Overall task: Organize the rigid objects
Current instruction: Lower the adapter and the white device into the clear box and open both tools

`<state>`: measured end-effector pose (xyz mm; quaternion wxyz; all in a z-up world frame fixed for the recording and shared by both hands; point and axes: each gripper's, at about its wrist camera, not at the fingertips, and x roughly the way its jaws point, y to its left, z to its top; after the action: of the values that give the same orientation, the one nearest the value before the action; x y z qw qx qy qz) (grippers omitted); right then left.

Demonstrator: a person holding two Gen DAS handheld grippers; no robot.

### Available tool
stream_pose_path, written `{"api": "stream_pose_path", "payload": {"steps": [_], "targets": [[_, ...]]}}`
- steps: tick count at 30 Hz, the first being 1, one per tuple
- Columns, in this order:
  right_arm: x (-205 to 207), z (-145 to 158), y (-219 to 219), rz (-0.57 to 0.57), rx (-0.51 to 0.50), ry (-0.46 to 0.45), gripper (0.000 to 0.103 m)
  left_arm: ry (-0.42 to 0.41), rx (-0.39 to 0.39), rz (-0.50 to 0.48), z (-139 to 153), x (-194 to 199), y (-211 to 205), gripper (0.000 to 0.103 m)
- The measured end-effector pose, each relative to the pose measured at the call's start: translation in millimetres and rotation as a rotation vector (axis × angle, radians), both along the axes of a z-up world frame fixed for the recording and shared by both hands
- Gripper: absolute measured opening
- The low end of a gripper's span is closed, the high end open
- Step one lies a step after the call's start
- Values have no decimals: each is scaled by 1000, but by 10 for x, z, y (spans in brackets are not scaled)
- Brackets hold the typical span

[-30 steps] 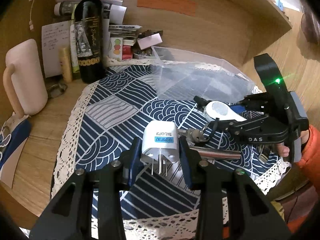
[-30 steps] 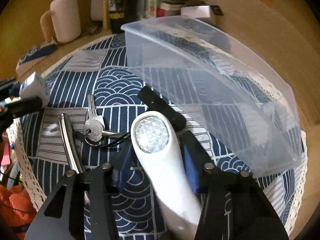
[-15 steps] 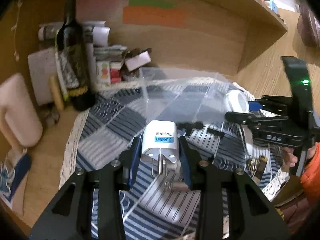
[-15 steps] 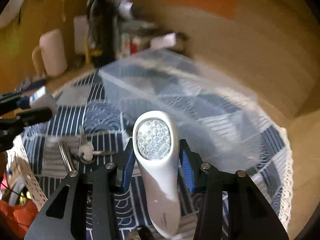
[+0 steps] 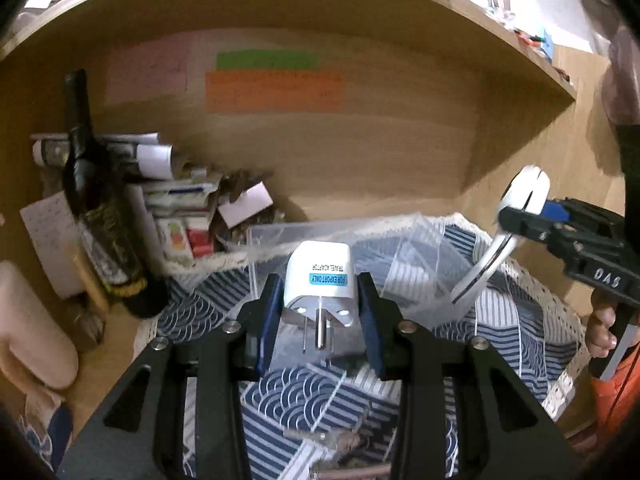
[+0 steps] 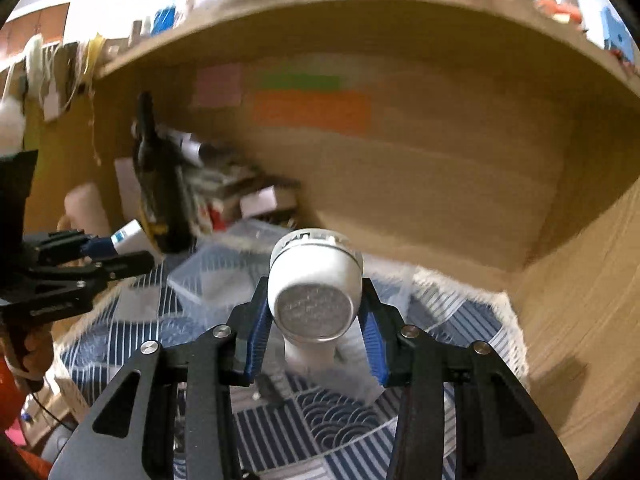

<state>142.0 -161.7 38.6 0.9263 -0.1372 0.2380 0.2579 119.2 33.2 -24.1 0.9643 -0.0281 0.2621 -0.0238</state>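
My left gripper (image 5: 318, 312) is shut on a white travel adapter (image 5: 318, 284) with metal prongs, held in the air above the near wall of a clear plastic box (image 5: 360, 248). My right gripper (image 6: 314, 322) is shut on a white flashlight (image 6: 316, 292) and holds it tilted up above the same box (image 6: 224, 280). The right gripper and flashlight (image 5: 516, 200) show at the right of the left wrist view. The left gripper with the adapter (image 6: 128, 236) shows at the left of the right wrist view.
The box stands on a blue patterned cloth (image 5: 304, 404) with a lace edge. Keys and a metal rod (image 5: 348, 468) lie on the cloth below. A dark wine bottle (image 5: 100, 220), papers, small boxes and a pink mug (image 5: 28, 328) stand at the left. Wooden walls enclose the space.
Both grippers have risen and tilted upward with their objects. The adapter and the flashlight have been lifted from the cloth to above the clear box.
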Motion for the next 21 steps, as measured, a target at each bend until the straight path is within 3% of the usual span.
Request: {"api": "stream_pose_path", "payload": {"steps": [6,7,13,21], "targets": [[238,110,8,-20,4,-11,38,27,10,6,-16,347,57,37],[300,79,17,-22,-3,3,38,67,-20,18,-50,415,65,37],[584,-295,197,-29,-107,92,38,190,10,16,-370,842,66,37],[958,-630,527,-3,-204,164,38,279,31,5,-699,1165,62,37]]}}
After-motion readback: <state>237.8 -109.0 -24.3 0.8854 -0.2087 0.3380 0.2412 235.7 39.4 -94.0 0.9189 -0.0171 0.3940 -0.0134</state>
